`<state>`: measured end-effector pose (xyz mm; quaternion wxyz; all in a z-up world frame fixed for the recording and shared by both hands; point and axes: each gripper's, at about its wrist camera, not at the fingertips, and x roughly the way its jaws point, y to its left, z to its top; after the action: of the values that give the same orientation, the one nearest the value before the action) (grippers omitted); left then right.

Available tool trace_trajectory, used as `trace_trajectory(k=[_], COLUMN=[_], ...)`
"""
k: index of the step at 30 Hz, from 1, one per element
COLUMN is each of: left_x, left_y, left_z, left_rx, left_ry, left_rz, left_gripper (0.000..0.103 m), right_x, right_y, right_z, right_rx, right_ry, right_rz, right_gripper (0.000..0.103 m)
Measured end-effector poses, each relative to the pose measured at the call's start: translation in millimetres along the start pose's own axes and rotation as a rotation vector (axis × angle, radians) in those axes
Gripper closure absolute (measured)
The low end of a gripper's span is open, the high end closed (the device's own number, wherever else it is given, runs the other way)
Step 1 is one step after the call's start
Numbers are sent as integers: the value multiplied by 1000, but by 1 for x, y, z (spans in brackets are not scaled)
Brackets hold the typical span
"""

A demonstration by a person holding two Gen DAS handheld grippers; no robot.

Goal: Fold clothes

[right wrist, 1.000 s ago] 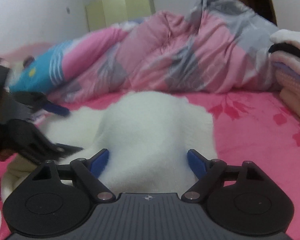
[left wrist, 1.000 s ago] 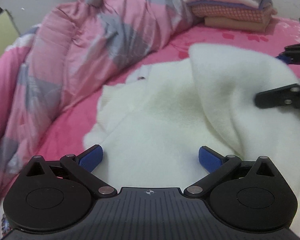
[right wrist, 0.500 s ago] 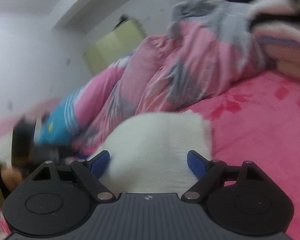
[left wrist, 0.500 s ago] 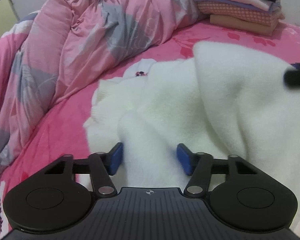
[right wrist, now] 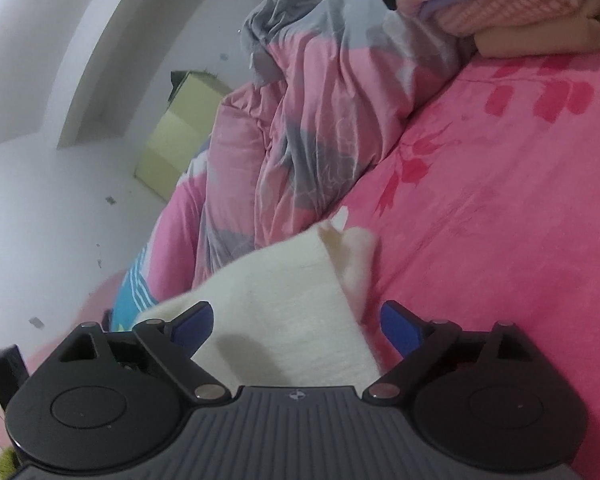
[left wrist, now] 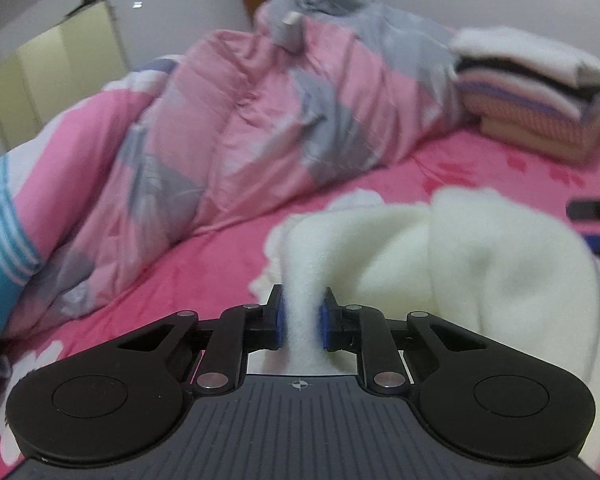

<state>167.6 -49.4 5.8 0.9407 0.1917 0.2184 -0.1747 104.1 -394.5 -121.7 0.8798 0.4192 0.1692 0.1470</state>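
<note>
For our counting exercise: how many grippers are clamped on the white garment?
1. The left gripper pinches a fold of the white garment. The right gripper stands open over it.

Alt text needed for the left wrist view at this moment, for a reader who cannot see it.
The left gripper has just closed its blue pads on a pinched ridge of a white fleecy garment lying rumpled on a pink bedsheet. Behind lie a bunched pink-and-grey quilt and, far right, a stack of folded clothes.
</note>
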Motion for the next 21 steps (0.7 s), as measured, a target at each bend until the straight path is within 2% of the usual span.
trace_trajectory(k=[3,6,8,11,13,15,18,19,21], left_x=[-12,-28,-36,-45,-48,-56,-69,-73,-78], left_y=[21,50,82,132,163,187,228,239,253], left_z=[2,-1,-9,-34,-55,-70,-88,-93,-103], left_rx=[-86,-189,-305,-486,-585,-635,-731,-760,-814], left_ry=[-34,-69,-61,-26,-10,-23,-39,-35,-16], left_rz=[37,132,194,304,386,488,586,605,595], left_gripper=[87,89,89,89,93,94,94,93,88], right_x=[-2,-1,-1,0,0,-1,-1,0,1], right_y=[-3,-3,-3,-1,-1,-1,0,0,0], right_z=[-1,-2,-2,-3,-4,-5,-6,-6,-7], right_rx=[18,17,9,-4,-9,-13,-21,-23,-27], right_ry=[-10,-14,-14,-14,-15,-17,-18,-18,-18], right_rz=[13,14,10,4,1,0,-5,-7,-10], right_gripper=[10,10,10,10,10,10,10,10,10])
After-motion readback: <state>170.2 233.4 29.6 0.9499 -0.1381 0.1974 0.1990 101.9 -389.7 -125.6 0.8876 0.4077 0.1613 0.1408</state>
